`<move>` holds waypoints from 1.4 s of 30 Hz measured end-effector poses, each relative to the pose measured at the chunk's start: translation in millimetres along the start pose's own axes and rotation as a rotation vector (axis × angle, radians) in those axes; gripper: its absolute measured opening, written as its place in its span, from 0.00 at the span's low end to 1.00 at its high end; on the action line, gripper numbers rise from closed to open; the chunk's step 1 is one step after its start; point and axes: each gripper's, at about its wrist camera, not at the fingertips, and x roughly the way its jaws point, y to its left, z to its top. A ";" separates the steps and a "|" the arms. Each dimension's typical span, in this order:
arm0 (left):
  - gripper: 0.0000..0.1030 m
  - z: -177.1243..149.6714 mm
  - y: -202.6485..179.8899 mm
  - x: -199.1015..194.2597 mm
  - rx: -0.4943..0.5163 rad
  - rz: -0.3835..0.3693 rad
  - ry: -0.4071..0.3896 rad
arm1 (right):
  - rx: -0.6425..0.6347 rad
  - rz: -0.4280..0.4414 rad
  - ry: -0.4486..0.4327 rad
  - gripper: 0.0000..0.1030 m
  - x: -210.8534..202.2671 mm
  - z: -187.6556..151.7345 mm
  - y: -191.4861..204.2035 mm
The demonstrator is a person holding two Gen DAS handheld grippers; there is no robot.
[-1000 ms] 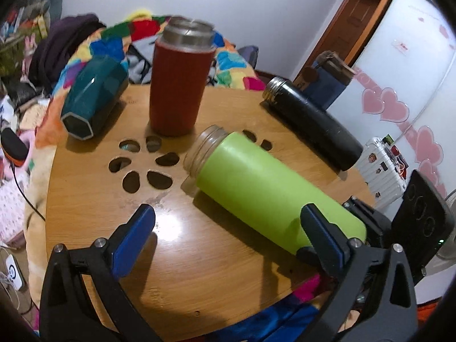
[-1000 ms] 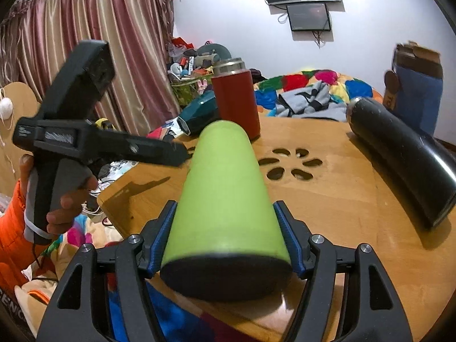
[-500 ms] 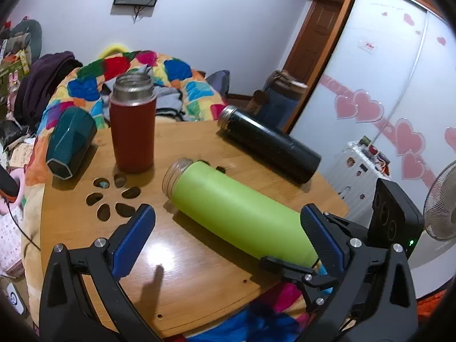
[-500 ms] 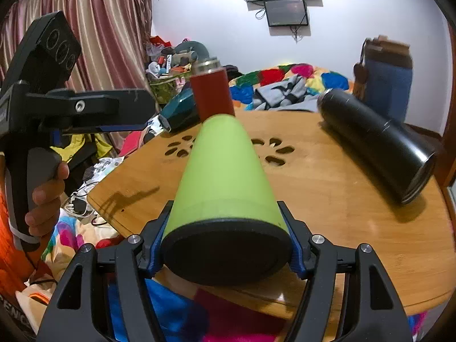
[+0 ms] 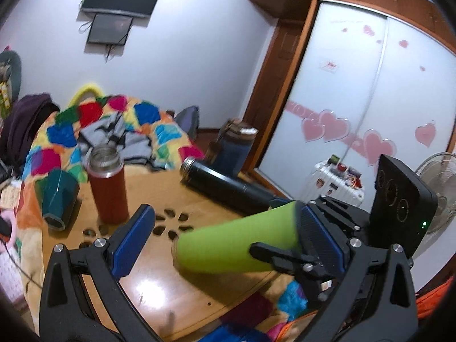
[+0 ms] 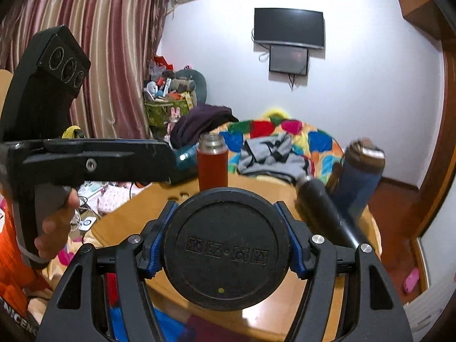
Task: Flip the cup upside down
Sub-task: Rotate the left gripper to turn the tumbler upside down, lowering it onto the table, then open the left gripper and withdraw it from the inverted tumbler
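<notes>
The green cup (image 5: 236, 245) is lifted off the round wooden table (image 5: 159, 279), held about level with its mouth pointing away from the right gripper. My right gripper (image 6: 226, 249) is shut on its base end; in the right wrist view only the black round bottom (image 6: 226, 249) shows, filling the jaws. The right gripper also shows in the left wrist view (image 5: 302, 245). My left gripper (image 5: 225, 245) is open, its blue pads either side of the cup without touching it. The left gripper shows from the side in the right wrist view (image 6: 94, 162).
On the table a red flask (image 5: 107, 188) stands upright, a teal cup (image 5: 58, 196) lies on its side at the left, and a black flask (image 5: 228, 188) lies at the back right. A blue bottle (image 5: 238, 148) stands behind. A bed with a colourful quilt (image 5: 114, 131) is beyond.
The right gripper has lifted the green cup off the table and raised it level. Both cameras have risen and tilted up; the left gripper stays open.
</notes>
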 end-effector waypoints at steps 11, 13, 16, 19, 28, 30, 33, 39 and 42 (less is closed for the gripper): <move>1.00 31.8 19.6 22.0 0.083 0.141 0.017 | 0.063 -0.015 -0.049 0.62 38.2 31.6 -0.8; 1.00 32.9 28.2 25.8 0.078 0.154 0.023 | 0.086 -0.018 -0.058 0.62 42.2 32.7 -1.7; 1.00 33.7 37.0 26.7 0.071 0.167 0.021 | 0.128 0.012 -0.063 0.63 48.4 30.1 -3.4; 1.00 33.9 43.7 27.3 0.066 0.199 0.007 | 0.135 0.025 -0.041 0.63 56.5 25.8 -3.0; 1.00 30.3 47.2 29.2 0.071 0.221 -0.012 | 0.118 0.046 0.026 0.64 59.8 6.9 2.0; 1.00 30.6 46.4 28.5 0.069 0.230 -0.012 | 0.125 0.062 0.041 0.64 54.0 4.3 -1.1; 1.00 29.9 42.3 22.7 0.074 0.256 -0.024 | 0.127 0.066 0.029 0.64 38.2 1.4 -3.0; 1.00 20.7 20.4 -8.5 0.124 0.320 -0.122 | 0.096 -0.011 -0.043 0.79 -1.6 2.3 -2.8; 1.00 15.0 11.0 -25.5 0.130 0.352 -0.169 | 0.079 -0.044 -0.093 0.80 -22.5 6.3 -1.2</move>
